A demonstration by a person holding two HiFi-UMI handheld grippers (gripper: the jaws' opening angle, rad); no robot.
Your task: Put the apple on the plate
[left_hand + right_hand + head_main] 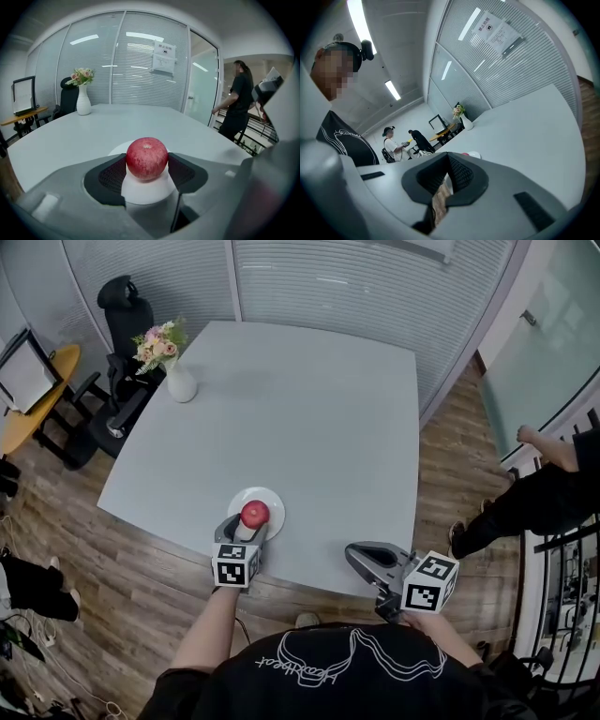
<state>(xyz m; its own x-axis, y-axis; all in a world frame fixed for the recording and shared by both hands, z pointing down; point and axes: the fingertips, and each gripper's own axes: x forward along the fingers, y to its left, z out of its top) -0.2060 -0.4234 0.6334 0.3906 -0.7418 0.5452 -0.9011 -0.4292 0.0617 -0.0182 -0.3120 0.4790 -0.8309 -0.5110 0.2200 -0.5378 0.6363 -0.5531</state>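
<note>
A round red apple (146,158) is pinched between the left gripper's (245,529) pads, on or just above the round white plate (275,502), seemingly for release. The right gripper (354,559) is kept aside, closed and empty.

No wording can be read for certain. A paper notice (164,57) hangs on the glass wall beyond the bench's far edge, its red heading and lines too small to read. The person's black shirt (328,685) carries white script lettering, seen upside down and unclear. The left marker cube (235,565) and the right marker cube (430,582) bear only black-and-white square patterns.
</note>
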